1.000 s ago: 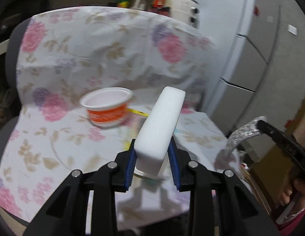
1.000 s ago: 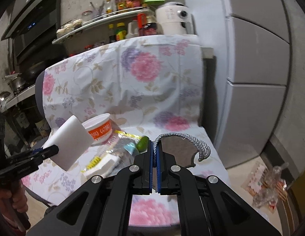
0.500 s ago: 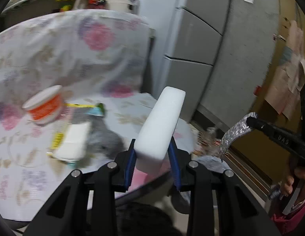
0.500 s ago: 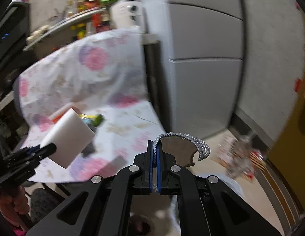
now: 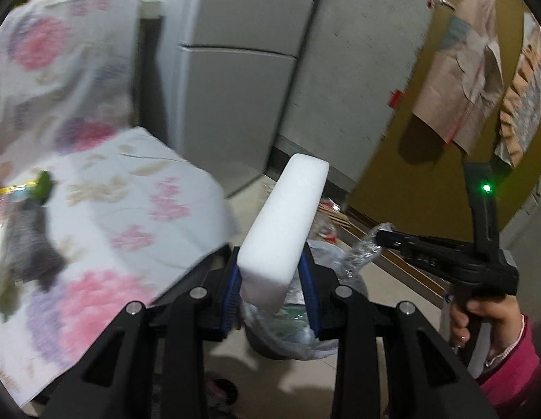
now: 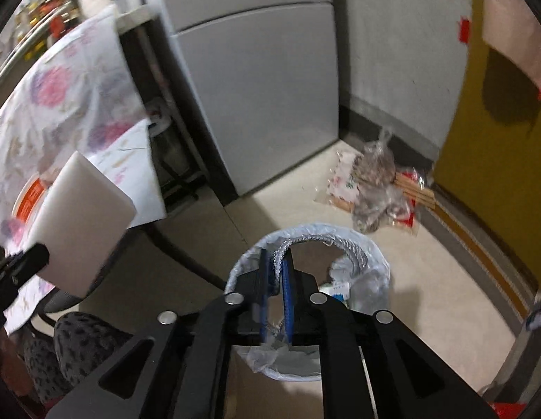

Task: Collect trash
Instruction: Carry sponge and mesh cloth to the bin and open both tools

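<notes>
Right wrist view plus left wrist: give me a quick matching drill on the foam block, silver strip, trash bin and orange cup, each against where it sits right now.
Things:
1. foam block
2. silver strip
3. trash bin
4. orange cup

Places:
A. on the floor, lined with a clear bag
B. on the flowered cloth
C. clamped in the left gripper
D. between the opening jaws of the right gripper, over the bin

Pairs: 1-C, 2-D, 3-A, 4-B
</notes>
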